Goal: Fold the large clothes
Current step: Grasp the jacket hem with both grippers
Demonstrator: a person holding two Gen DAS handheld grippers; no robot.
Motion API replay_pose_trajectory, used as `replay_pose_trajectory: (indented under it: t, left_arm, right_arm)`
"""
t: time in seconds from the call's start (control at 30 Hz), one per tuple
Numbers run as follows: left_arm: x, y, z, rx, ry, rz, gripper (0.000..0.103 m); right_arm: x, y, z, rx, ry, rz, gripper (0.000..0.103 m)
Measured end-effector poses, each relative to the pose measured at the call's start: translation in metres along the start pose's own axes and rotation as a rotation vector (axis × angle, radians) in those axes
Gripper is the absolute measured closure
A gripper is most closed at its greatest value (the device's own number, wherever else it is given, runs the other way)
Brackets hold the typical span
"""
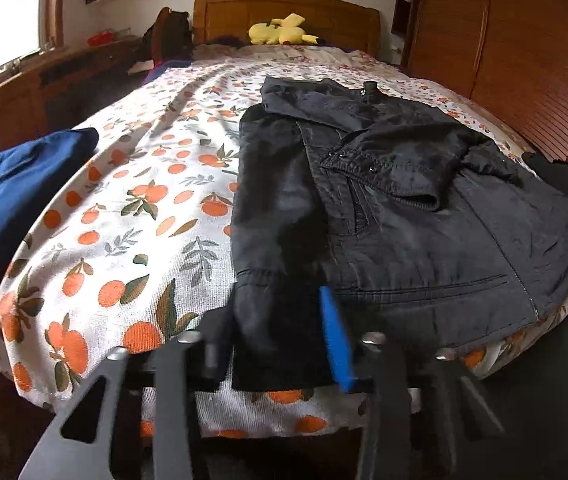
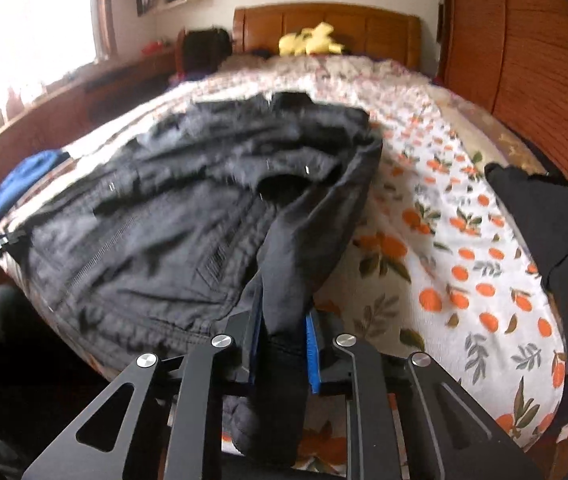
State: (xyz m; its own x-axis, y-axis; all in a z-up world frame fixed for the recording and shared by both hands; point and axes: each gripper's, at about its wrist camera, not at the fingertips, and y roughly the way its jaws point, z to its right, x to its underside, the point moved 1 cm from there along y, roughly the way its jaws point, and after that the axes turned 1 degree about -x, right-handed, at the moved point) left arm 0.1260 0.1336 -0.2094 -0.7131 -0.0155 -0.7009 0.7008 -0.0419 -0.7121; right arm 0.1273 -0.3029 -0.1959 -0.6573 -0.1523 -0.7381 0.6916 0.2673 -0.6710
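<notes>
1. Lying front-up near the foot edge of the bed [image 1: 132, 216], the black jacket [image 1: 403, 216] has one sleeve folded across its chest, so the fold looks to be in its early stage.
2. The left gripper [image 1: 280, 344] has its fingers closed on the jacket's hem corner at the foot edge of the bed; dark cloth fills the gap beside the blue pad [image 1: 335, 340].
3. The right gripper [image 2: 284, 344] is clamped on a bunched strip of the same jacket [image 2: 188, 216], probably a sleeve or side edge, though blur in the right wrist view makes it hard to be sure.
4. With both lower corners gripped, I would judge the next move to be lifting the hem and carrying it up the bed toward the collar, both hands level so the cloth does not twist.
5. A folded blue garment [image 1: 16, 208] sits at the bed's left edge, well apart from the jacket.
6. A dark item [image 2: 551, 224] lies at the bed's right edge, also clear of it.
7. A yellow plush toy [image 1: 280, 30] rests at the head of the bed by the wooden headboard [image 1: 284, 8], far from the work.
8. Nothing on the bed blocks the fold; the loose sleeve on the chest could slide and spoil the crease.
</notes>
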Motion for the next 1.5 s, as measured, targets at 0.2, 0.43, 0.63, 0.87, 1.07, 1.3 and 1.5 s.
replay_pose_trajectory:
  t: [0.2,0.43,0.63,0.87,1.07,1.3,1.5]
  left_arm:
    - [-0.012,-0.021,0.005,0.035,-0.018,0.029,0.097]
    - [-0.066,-0.086,0.020,0.106,-0.046,0.192,0.099]
    - [-0.121,-0.151,0.048,0.118,-0.013,0.345,0.099]
    - [-0.148,-0.228,0.062,0.140,-0.002,0.474,0.099]
    - [-0.159,-0.292,0.080,0.175,-0.005,0.576,0.099]
    - [-0.167,-0.322,0.091,0.115,0.028,0.618,0.098]
    - [-0.165,-0.261,0.095,0.076,0.047,0.501,0.098]
  right_arm:
    - [-0.018,-0.012,0.005,-0.048,0.028,0.066,0.092]
    - [-0.061,-0.046,0.015,-0.104,0.058,0.166,0.095]
    - [-0.105,-0.100,0.013,-0.097,0.021,0.279,0.096]
    - [-0.138,-0.178,0.008,-0.083,-0.050,0.395,0.096]
    - [-0.149,-0.236,0.004,-0.086,-0.080,0.480,0.096]
    - [-0.148,-0.262,0.020,-0.046,-0.069,0.530,0.096]
    - [-0.134,-0.199,0.032,-0.025,-0.050,0.405,0.096]
